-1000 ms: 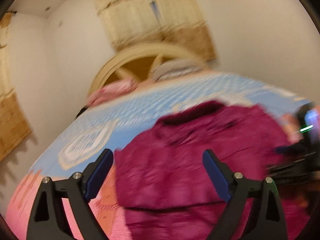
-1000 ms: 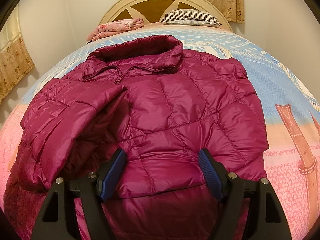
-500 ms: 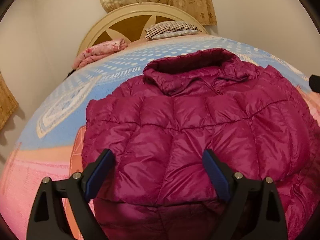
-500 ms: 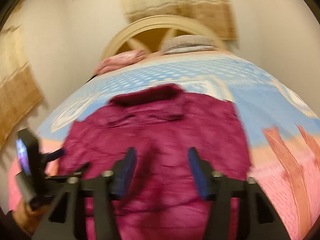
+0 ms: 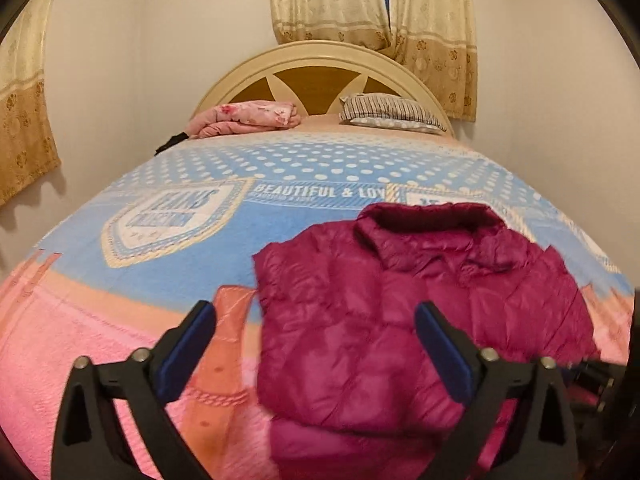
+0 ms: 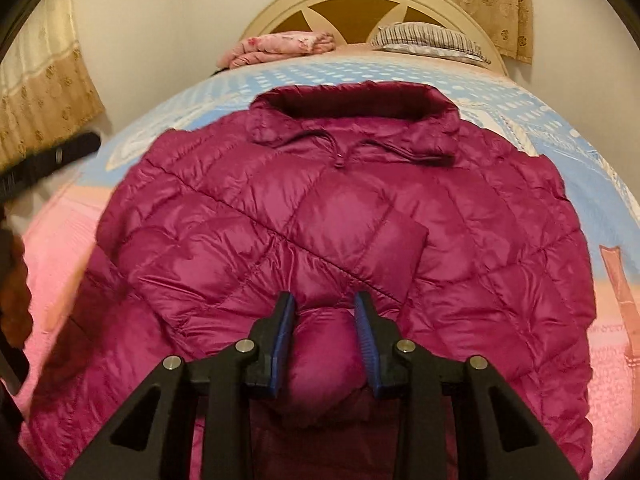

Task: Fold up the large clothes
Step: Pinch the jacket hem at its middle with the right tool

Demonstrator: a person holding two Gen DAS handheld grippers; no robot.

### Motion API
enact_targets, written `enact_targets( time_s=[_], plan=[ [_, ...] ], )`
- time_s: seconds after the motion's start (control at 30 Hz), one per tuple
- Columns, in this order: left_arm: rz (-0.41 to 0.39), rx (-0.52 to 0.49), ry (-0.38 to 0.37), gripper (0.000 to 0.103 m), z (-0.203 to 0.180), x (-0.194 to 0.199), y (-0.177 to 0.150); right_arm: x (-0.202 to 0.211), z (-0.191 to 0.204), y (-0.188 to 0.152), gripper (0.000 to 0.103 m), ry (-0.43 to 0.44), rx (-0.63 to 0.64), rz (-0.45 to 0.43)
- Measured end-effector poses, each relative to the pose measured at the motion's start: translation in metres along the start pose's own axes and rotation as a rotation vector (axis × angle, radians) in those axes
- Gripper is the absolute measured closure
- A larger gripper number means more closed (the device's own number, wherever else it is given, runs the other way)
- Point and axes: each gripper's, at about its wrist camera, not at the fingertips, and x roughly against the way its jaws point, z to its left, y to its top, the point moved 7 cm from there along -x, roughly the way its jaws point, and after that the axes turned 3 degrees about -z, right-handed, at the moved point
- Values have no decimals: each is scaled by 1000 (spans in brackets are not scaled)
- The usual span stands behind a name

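A magenta quilted puffer jacket (image 6: pixel 360 208) lies on the bed, collar toward the headboard, with a sleeve folded across its front. My right gripper (image 6: pixel 325 312) has its jaws closed on a puffy fold of the jacket at its lower middle. In the left wrist view the jacket (image 5: pixel 400 312) lies right of centre. My left gripper (image 5: pixel 314 336) is open and empty, above the jacket's left edge. The left gripper's black body (image 6: pixel 44 164) shows at the left edge of the right wrist view.
The bed cover (image 5: pixel 200 240) is blue with white dots at the far end and pink near me. A folded pink blanket (image 5: pixel 248 118) and a striped pillow (image 5: pixel 388 114) lie by the cream headboard (image 5: pixel 320 64). Curtains (image 5: pixel 372 4) hang behind.
The right gripper's jaws have closed from wide open onto a fold of the jacket. The left gripper has pulled back and to the left, still open.
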Motion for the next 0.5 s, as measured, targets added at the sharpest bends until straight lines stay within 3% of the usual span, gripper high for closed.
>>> enact_targets(
  time_s=[0.2, 0.37, 0.5],
  plan=[
    [89, -105, 18, 0, -37, -45, -22, -3, -6, -9, 70, -10, -32, -12],
    [207, -87, 14, 0, -36, -76, -50, -5, -5, -10, 70, -18, -34, -17],
    [255, -74, 0, 0, -35, -83, -55, -6, -3, -11, 70, -33, -20, -17]
  ],
)
